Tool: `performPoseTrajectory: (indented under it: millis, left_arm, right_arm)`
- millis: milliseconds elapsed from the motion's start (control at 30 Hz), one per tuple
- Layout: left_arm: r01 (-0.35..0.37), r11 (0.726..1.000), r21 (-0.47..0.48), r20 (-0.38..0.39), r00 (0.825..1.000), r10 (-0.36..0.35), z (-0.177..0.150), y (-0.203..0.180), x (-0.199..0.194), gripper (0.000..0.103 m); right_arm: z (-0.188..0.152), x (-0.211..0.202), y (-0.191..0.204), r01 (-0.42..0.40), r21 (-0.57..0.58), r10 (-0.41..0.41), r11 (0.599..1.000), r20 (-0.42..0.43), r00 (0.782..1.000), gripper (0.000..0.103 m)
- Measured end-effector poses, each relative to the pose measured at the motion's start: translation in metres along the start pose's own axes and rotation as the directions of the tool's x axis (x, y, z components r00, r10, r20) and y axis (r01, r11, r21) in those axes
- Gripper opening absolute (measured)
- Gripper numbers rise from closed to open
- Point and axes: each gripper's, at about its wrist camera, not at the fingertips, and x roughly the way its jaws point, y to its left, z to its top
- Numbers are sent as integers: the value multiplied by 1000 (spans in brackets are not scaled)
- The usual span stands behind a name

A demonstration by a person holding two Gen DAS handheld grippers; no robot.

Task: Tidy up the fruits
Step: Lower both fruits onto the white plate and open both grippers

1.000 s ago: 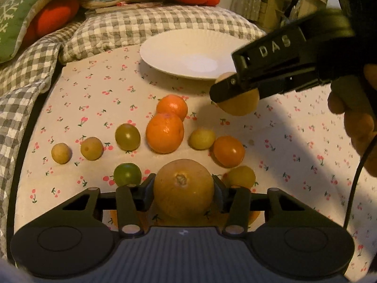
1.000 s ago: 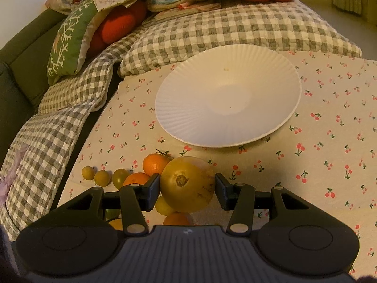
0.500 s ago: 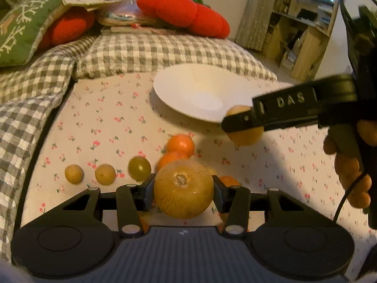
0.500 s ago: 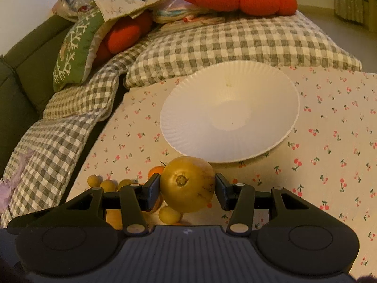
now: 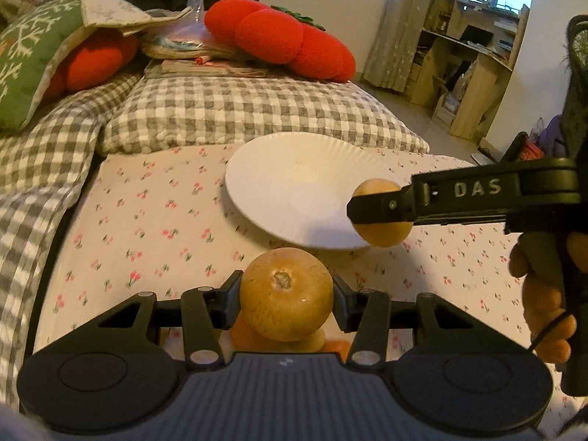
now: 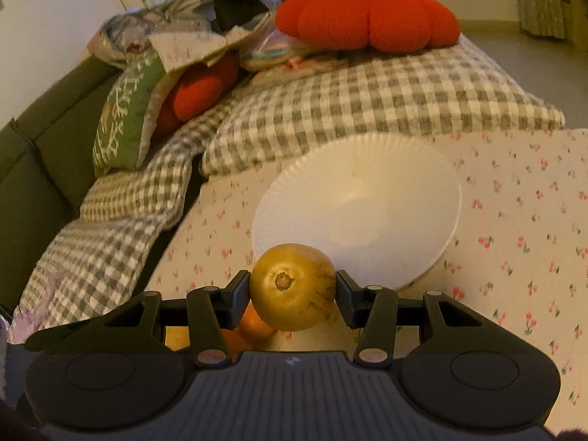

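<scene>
Bare plate [image 6: 367, 198], checked pillow [image 6: 367, 99] behind

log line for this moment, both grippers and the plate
left gripper: shut on tan fruit | right gripper: shut on yellow fruit | white plate: nothing on it | stage: carry toward plate

Readable text: one marking only.
"DAS" in pale raised capitals on the side of the right gripper's [image 5: 380, 207] black finger, seen in the left wrist view where that finger crosses in front of the plate [image 5: 264, 169]. Small pale mark at the centre of each gripper body's near edge, too small to read. Snowflake pattern on the green cushion [image 5: 25, 58] is decoration, no letters. Nothing legible in the right wrist view.
</scene>
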Motion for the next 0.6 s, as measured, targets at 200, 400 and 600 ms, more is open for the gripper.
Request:
performPoseTrajectory:
  millis: [200, 400, 600]
  left_arm:
    - [6, 999, 47, 28, 1000, -8, 27, -16, 23, 43]
    - [3, 995, 97, 27, 1000, -6, 45, -24, 55, 43]
    - [31, 992, 120, 14, 999, -33, 60, -23, 85, 43]
  right_arm:
    - [11, 6, -28, 30, 63, -32, 998, 30, 999, 45]
    - [19, 19, -52, 59, 120, -63, 991, 32, 998, 45]
    - [26, 34, -67, 58, 157, -63, 986, 27, 998, 45]
